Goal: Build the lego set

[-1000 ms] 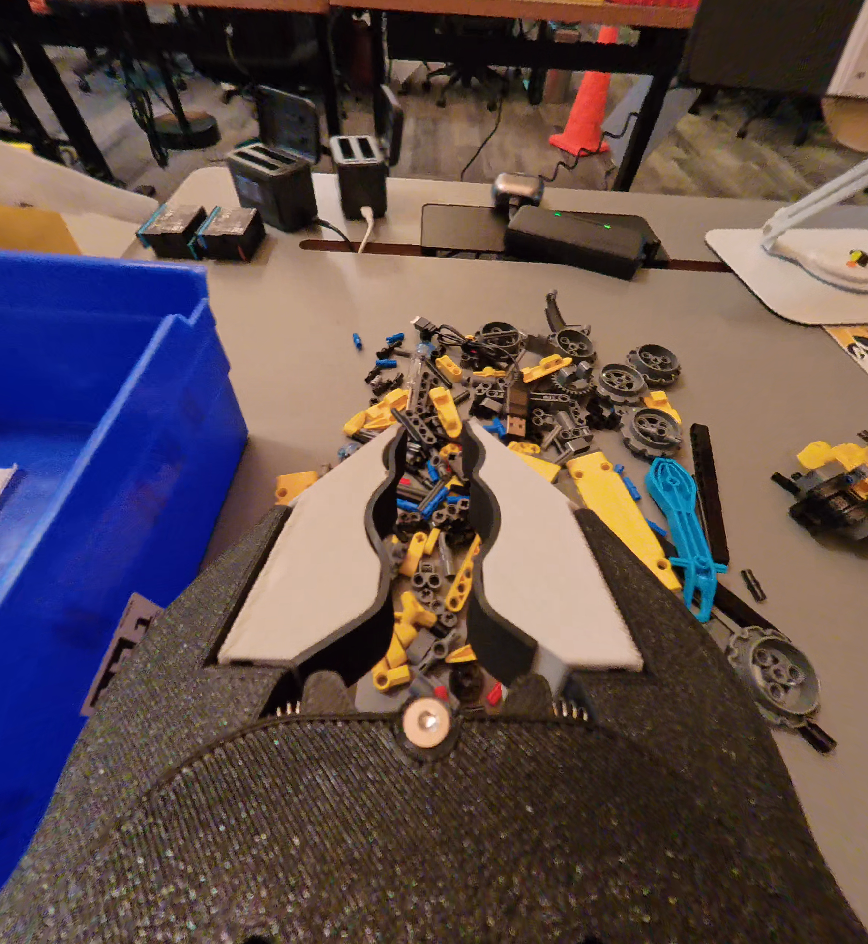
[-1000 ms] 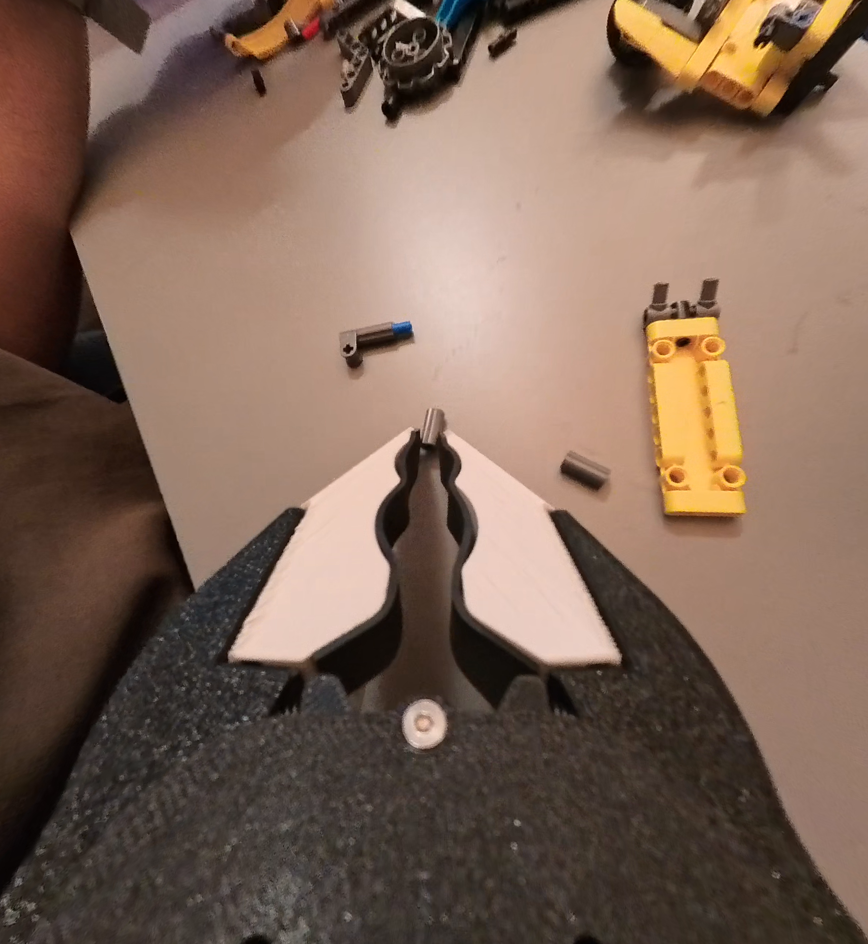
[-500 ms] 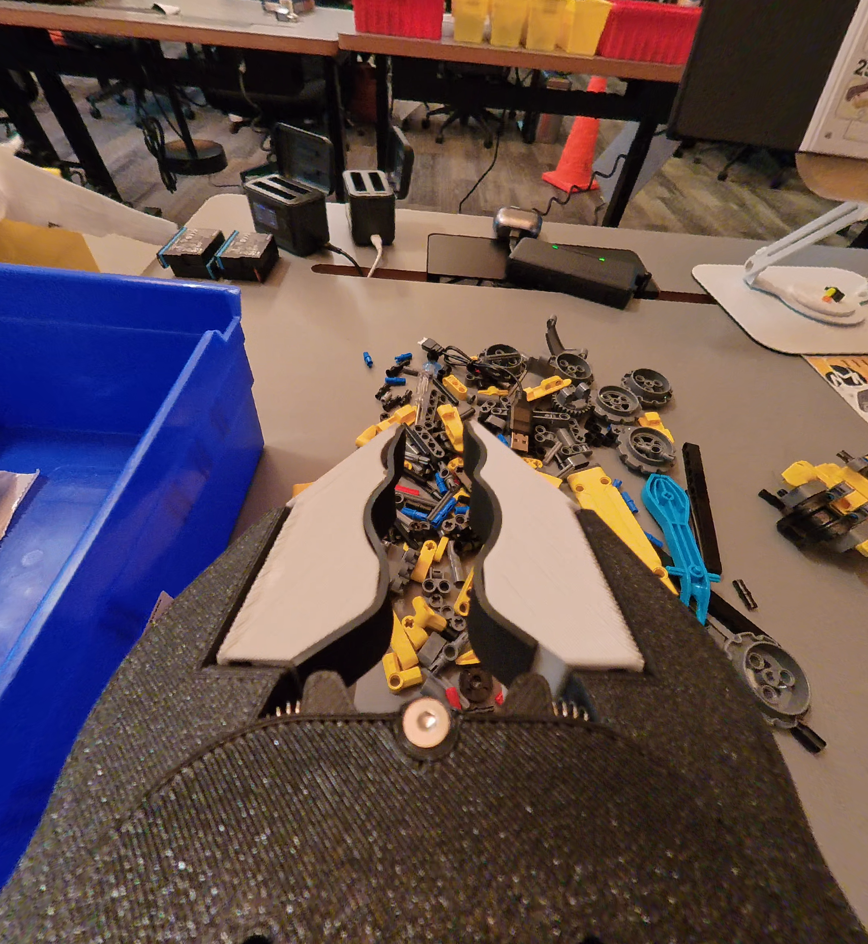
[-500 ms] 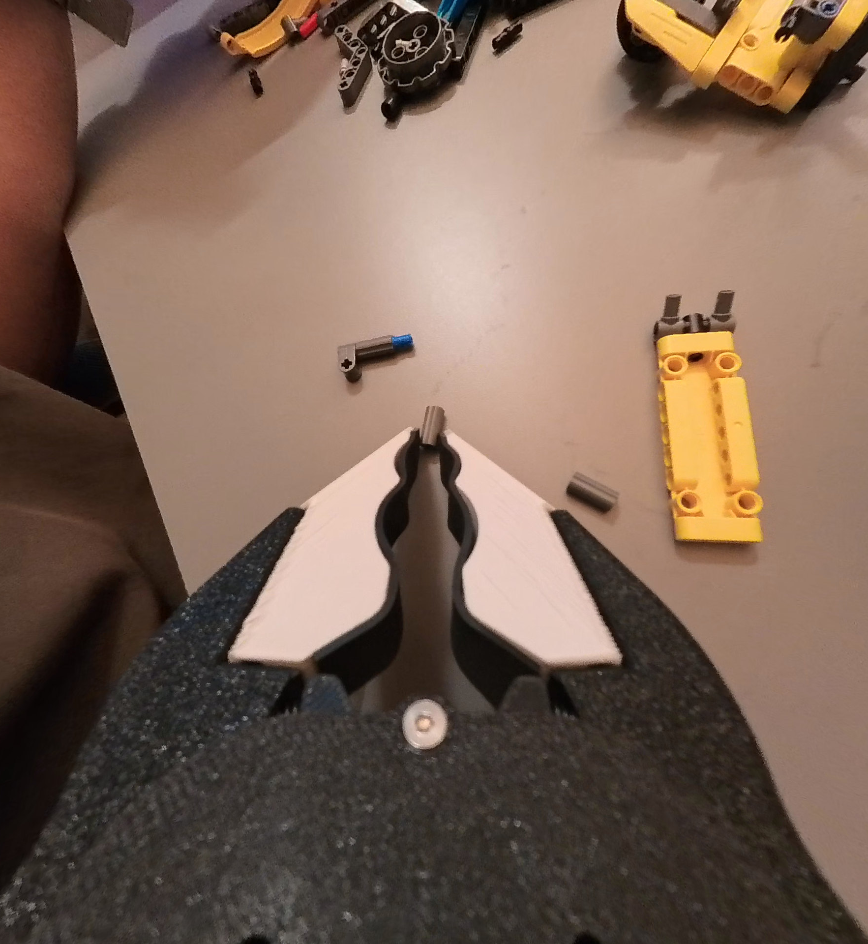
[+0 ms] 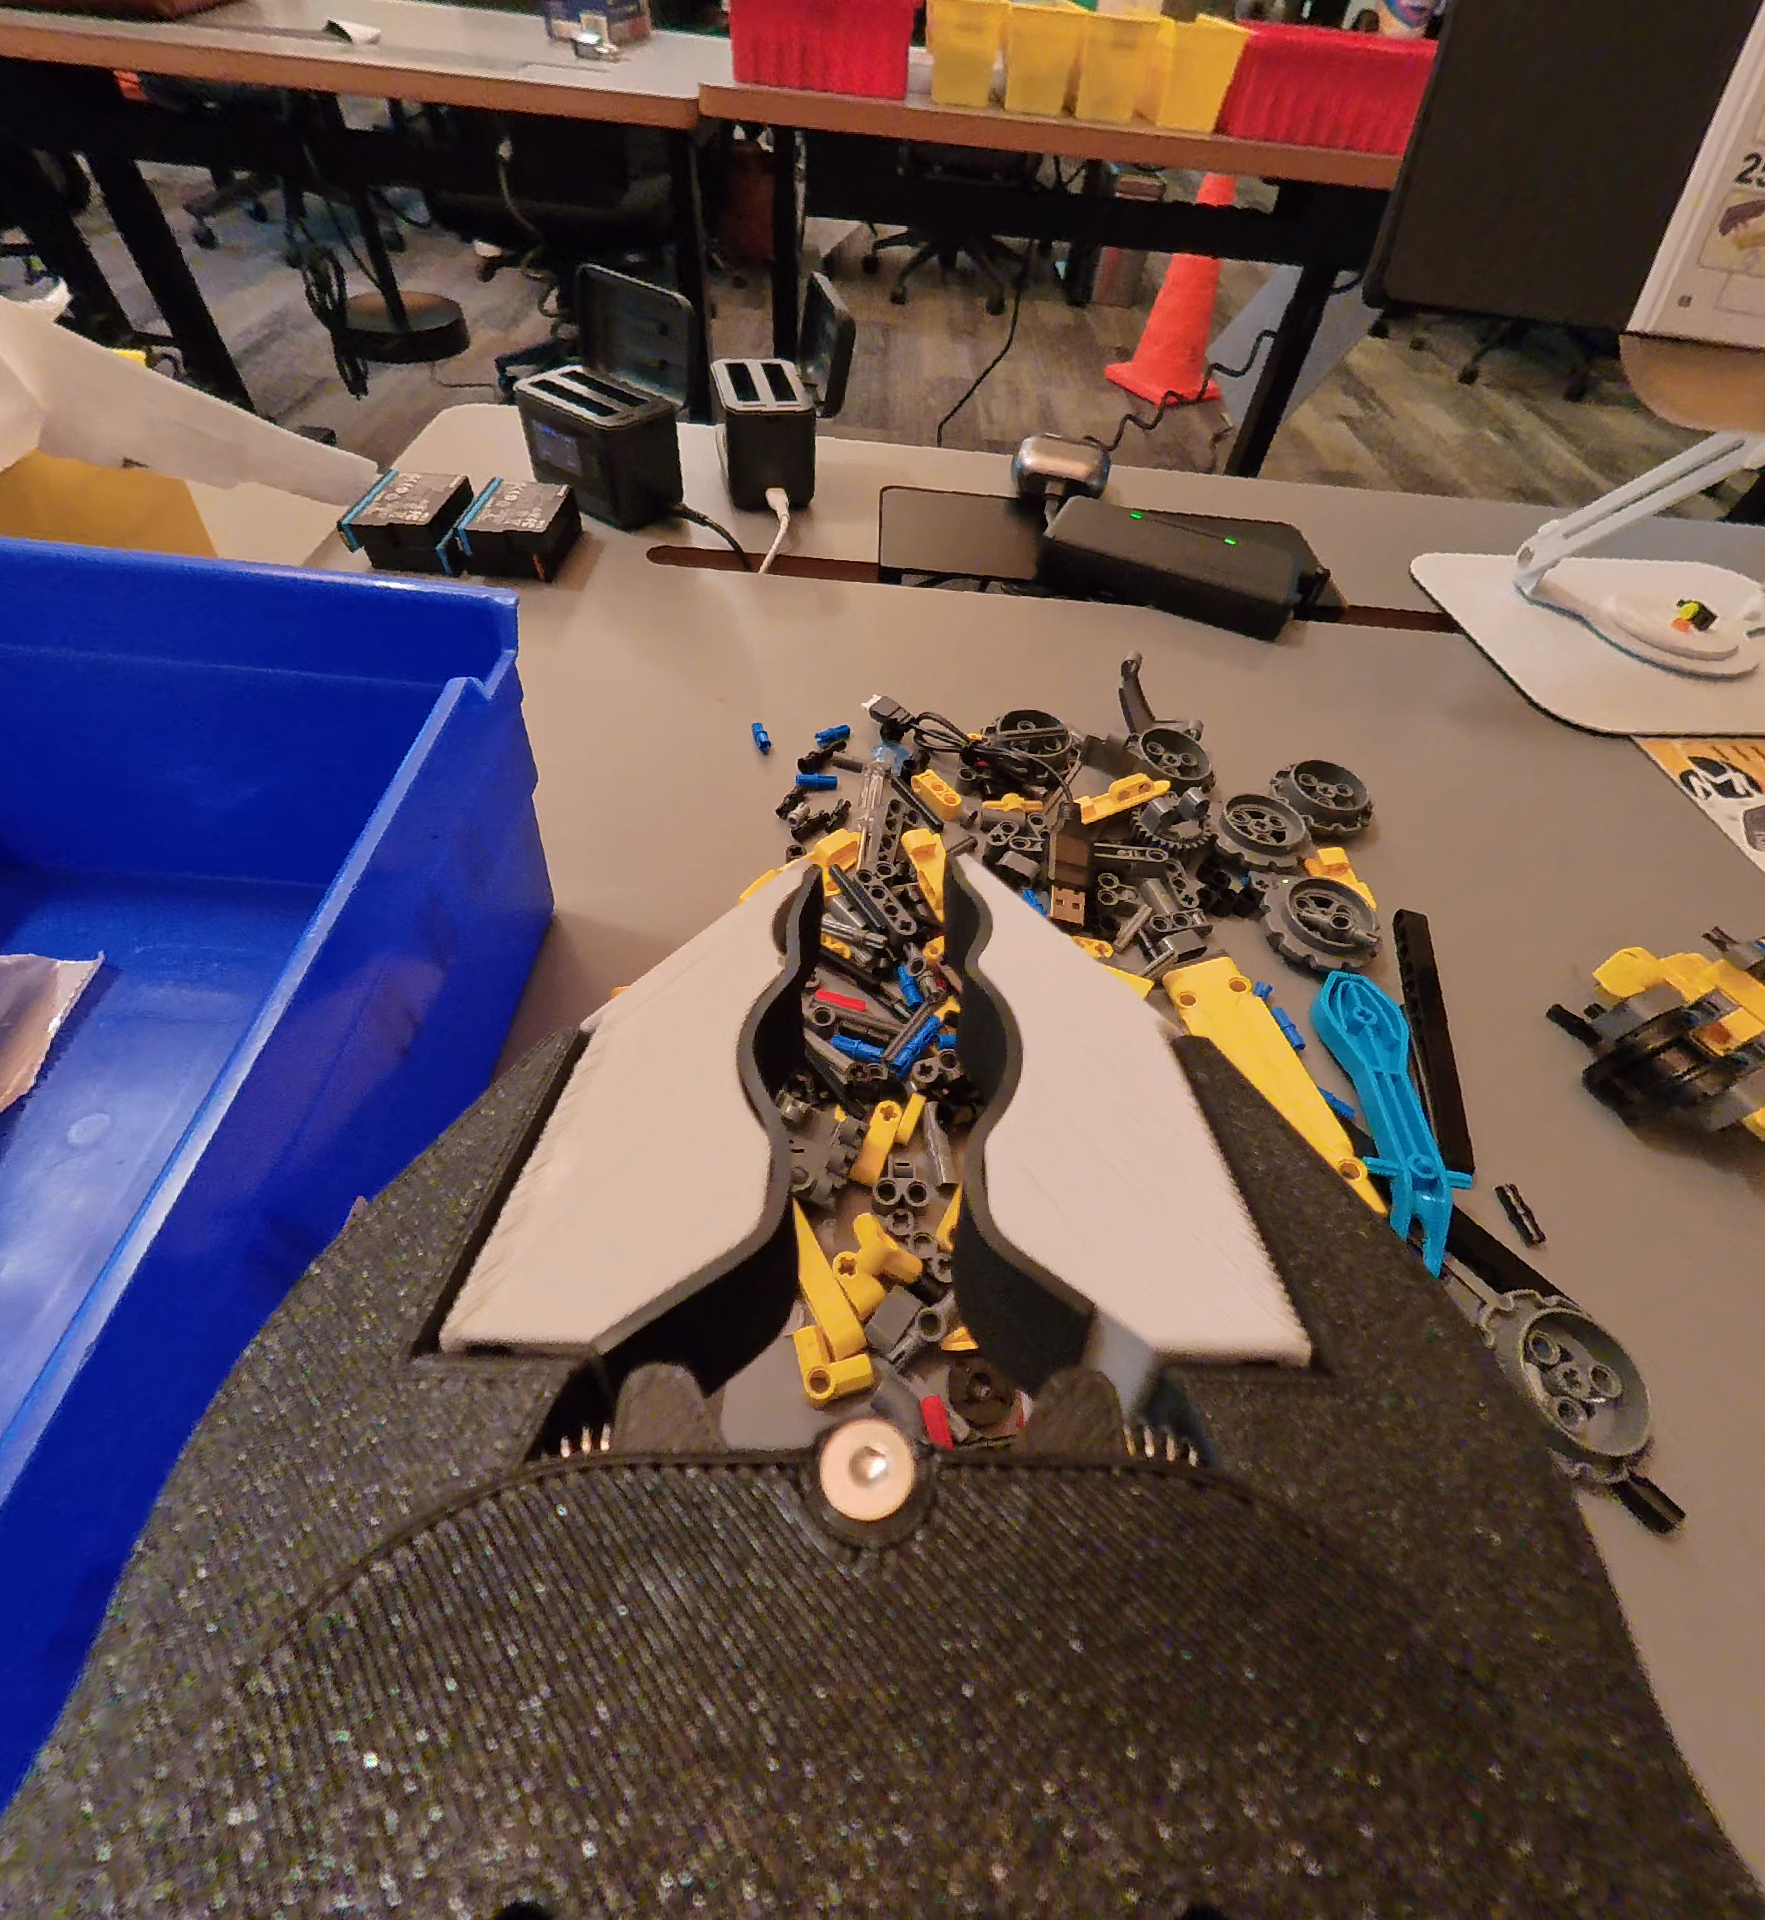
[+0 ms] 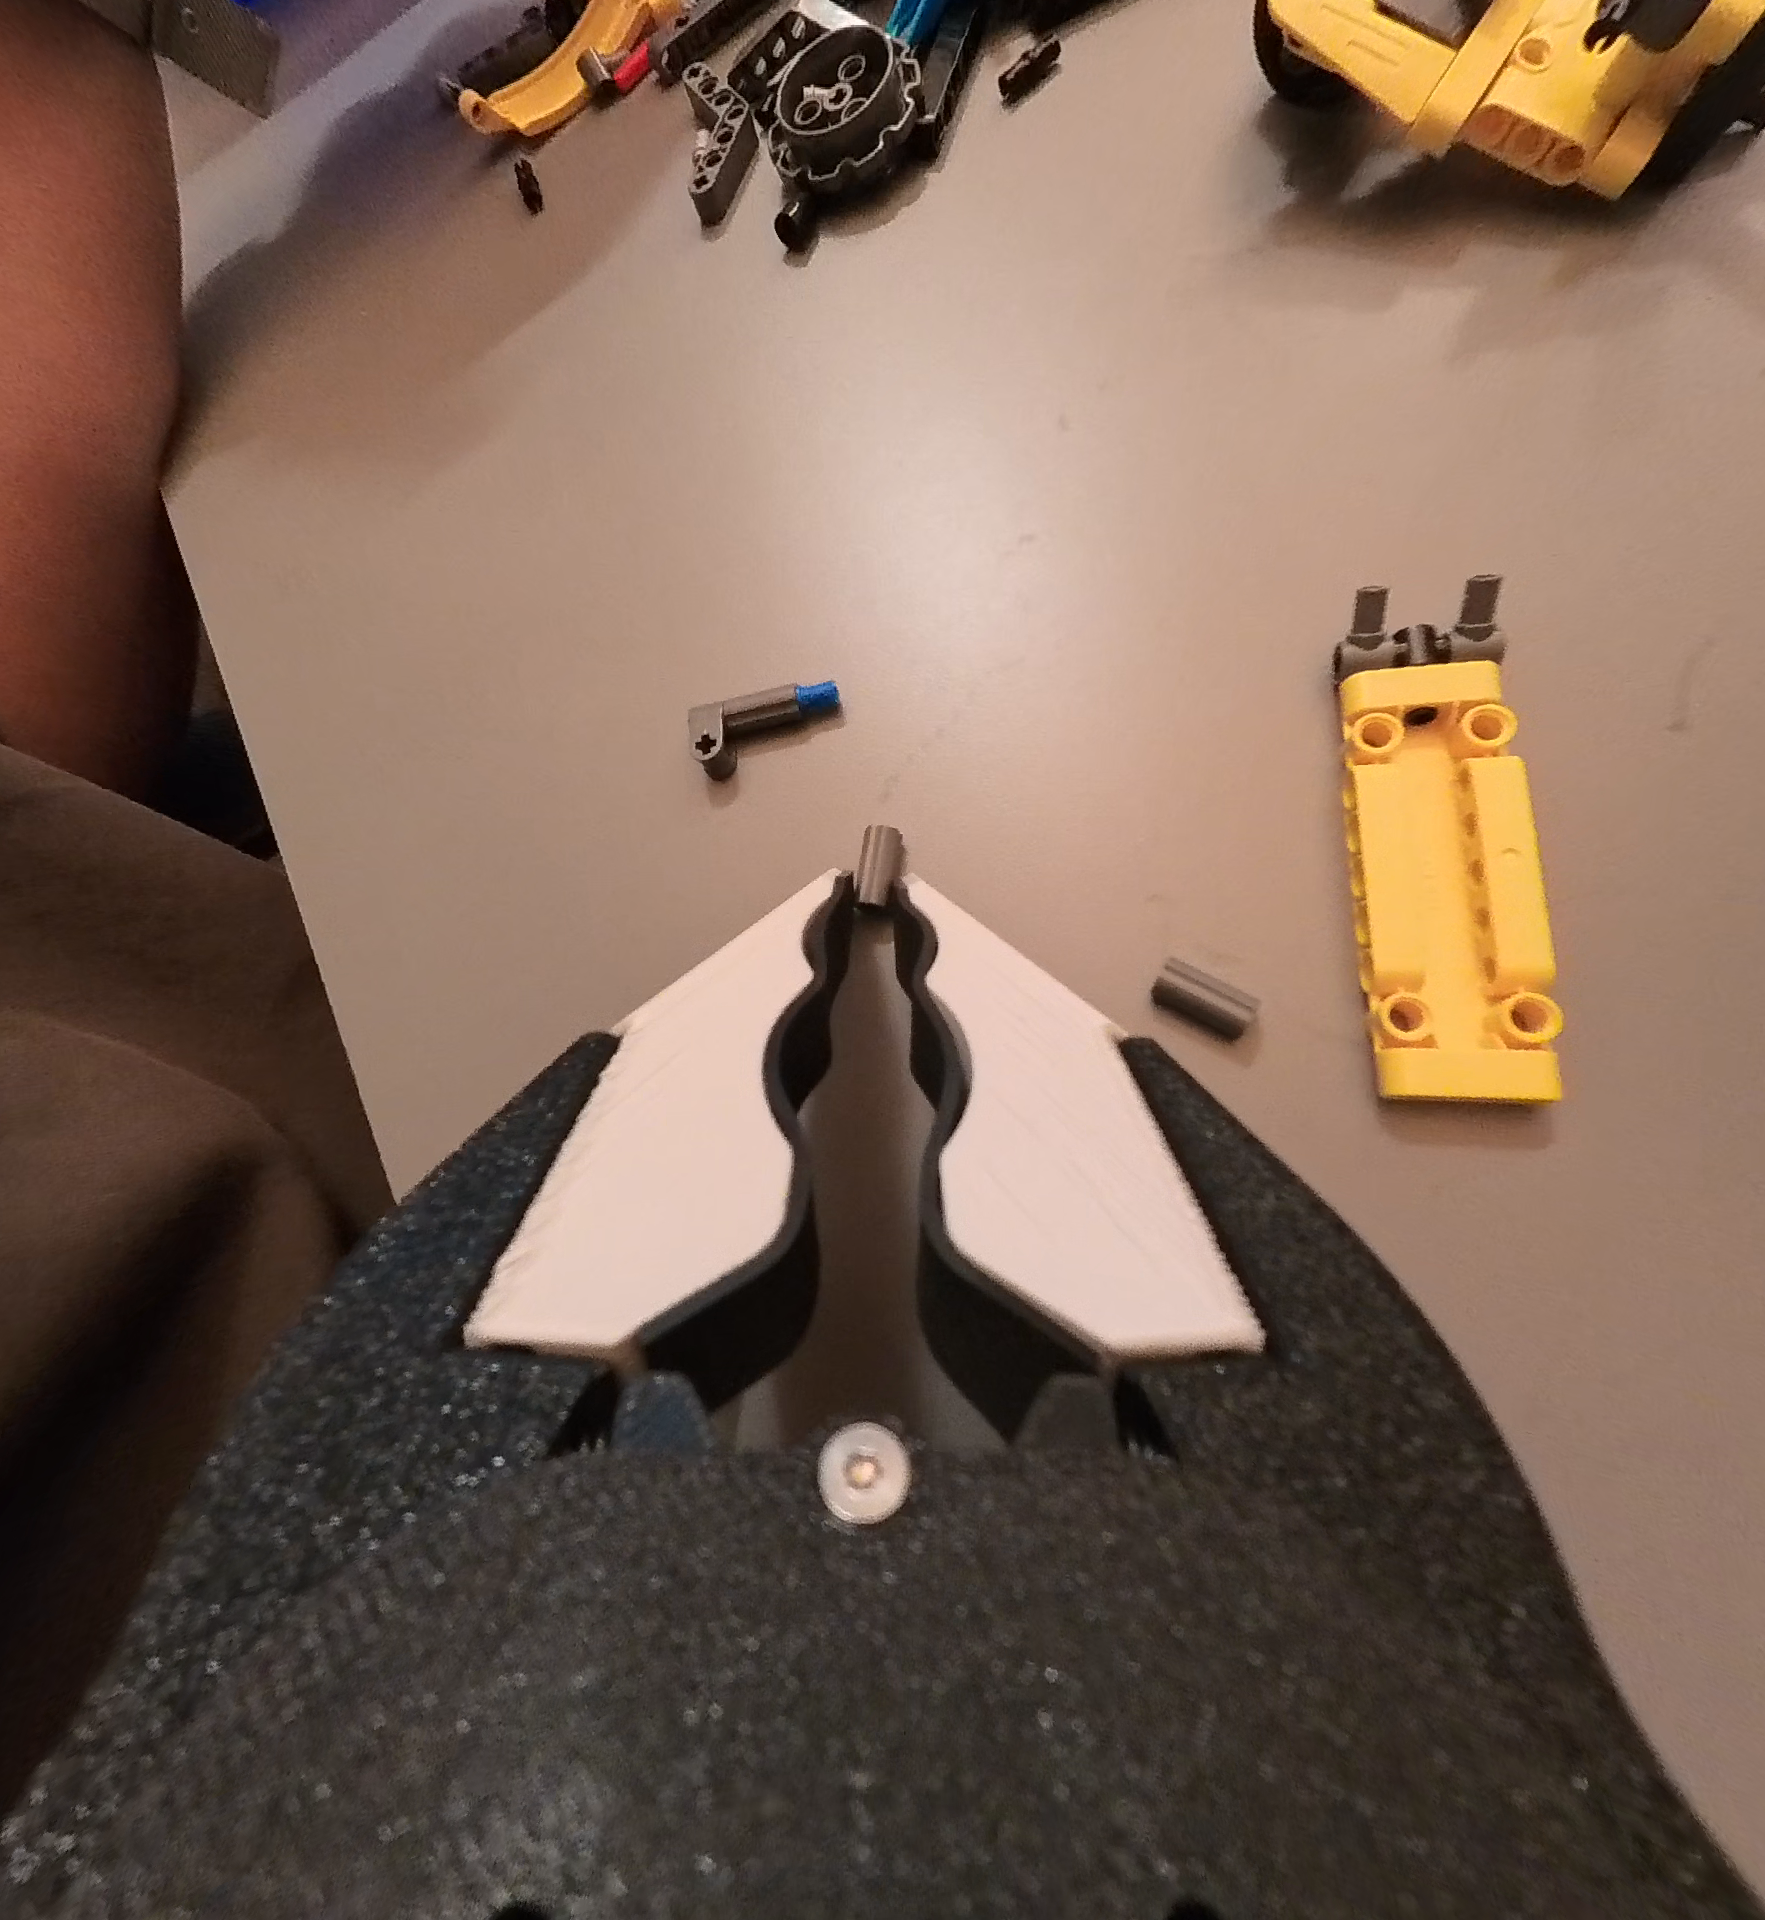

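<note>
My left gripper (image 5: pixel 883 873) is open and empty, held above a pile of loose yellow, grey, black and blue building-toy pieces (image 5: pixel 1013 894) on the grey table (image 5: pixel 649 707). My right gripper (image 6: pixel 876 881) is shut on a small dark grey pin (image 6: pixel 878 860) that sticks out past its tips, just above the table (image 6: pixel 961 468). A grey connector with a blue pin (image 6: pixel 758 715) lies just beyond it to the left. A second grey pin (image 6: pixel 1204 995) and a yellow plate with grey connectors (image 6: pixel 1441 883) lie to its right.
A big blue bin (image 5: pixel 182 935) stands at the left. A part-built yellow model (image 5: pixel 1730 1039) sits at the right, also in the right wrist view (image 6: pixel 1512 83). Black chargers (image 5: pixel 649 436) and a lamp base (image 5: pixel 1626 644) stand at the back. A person's arm (image 6: pixel 36 343) is left. My right gripper is the nearer one to the part-built yellow model (image 5: pixel 1730 1039): about 20 cm, against 25 cm.
The left gripper has pulled back and tilted up, so more of the far room shows. The right gripper has drifted slightly, still holding the pin.
</note>
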A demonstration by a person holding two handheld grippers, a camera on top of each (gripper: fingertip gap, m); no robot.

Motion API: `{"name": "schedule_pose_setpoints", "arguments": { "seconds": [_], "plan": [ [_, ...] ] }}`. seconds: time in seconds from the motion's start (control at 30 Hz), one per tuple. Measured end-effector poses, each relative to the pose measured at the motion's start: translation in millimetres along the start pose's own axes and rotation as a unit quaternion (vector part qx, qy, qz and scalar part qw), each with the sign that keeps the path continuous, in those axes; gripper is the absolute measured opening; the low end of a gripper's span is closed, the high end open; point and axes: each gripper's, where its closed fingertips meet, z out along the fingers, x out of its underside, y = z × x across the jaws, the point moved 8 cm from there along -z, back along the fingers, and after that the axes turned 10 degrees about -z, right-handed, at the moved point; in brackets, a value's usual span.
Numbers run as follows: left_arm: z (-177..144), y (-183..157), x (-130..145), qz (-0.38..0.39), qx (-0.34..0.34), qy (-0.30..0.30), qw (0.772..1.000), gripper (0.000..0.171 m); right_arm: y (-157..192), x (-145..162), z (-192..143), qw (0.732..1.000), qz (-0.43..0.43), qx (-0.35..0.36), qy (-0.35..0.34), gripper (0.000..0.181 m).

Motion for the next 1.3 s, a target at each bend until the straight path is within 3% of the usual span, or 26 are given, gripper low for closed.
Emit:
{"name": "schedule_pose_setpoints", "arguments": {
  "seconds": [1.3],
  "plan": [
    [3.0,-3.6,2.4,0.019,-0.008,0.011,1.000,0.020,4.5,-0.8,0.5,0.999,-0.034,0.028,0.007,0.007]
  ]
}}
